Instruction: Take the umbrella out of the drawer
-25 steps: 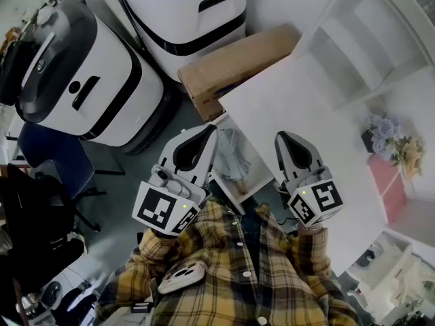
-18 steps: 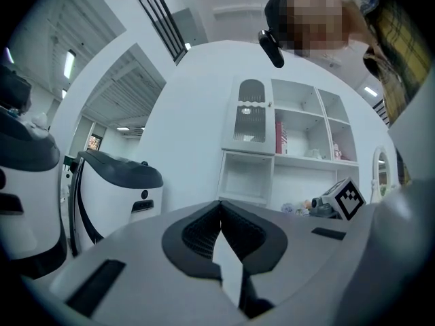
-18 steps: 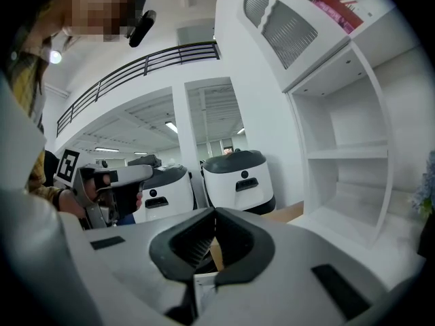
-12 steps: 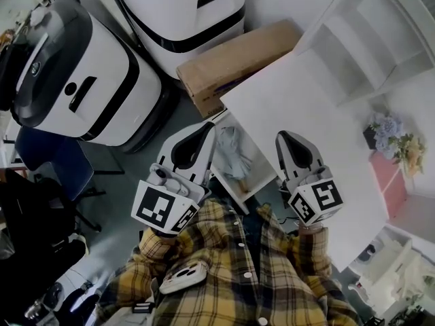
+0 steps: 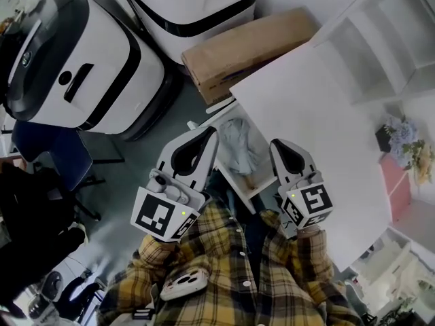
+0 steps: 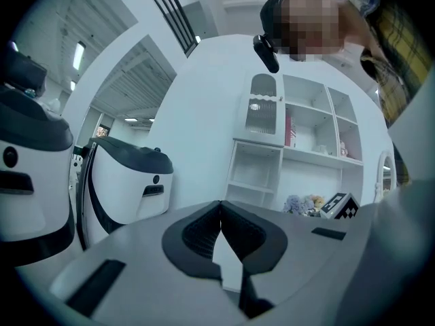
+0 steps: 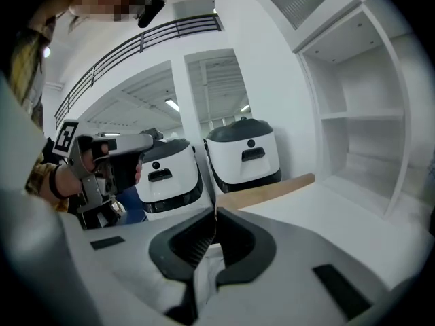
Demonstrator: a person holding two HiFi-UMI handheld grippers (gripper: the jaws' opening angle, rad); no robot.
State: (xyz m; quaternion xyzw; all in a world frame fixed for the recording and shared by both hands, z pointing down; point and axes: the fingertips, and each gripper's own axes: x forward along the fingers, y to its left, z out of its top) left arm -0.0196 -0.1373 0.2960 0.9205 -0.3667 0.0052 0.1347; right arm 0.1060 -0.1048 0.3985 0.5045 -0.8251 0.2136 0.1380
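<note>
In the head view an open white drawer (image 5: 225, 114) juts out from under the white tabletop (image 5: 319, 128). A pale blue-grey folded bundle (image 5: 238, 141) lies in it; it looks like the umbrella. My left gripper (image 5: 208, 134) hovers at the drawer's left side, jaws shut and empty. My right gripper (image 5: 276, 145) hangs at the drawer's right side over the tabletop's edge, also shut with nothing held. In the left gripper view the pads (image 6: 204, 233) meet at the tip. The right gripper view shows the same, pads (image 7: 194, 243) closed.
Two large white-and-black machines (image 5: 75, 66) (image 5: 197, 5) stand on the floor to the left and behind. A cardboard box (image 5: 251, 49) lies between them and the table. White shelving (image 5: 380, 32) rises at the right, with flowers (image 5: 401, 138) beside it. A blue chair (image 5: 54, 158) stands at the left.
Both grippers have sunk toward the drawer, the right one more. More of the drawer and the bundle inside shows in the head view. The jaws stayed shut.
</note>
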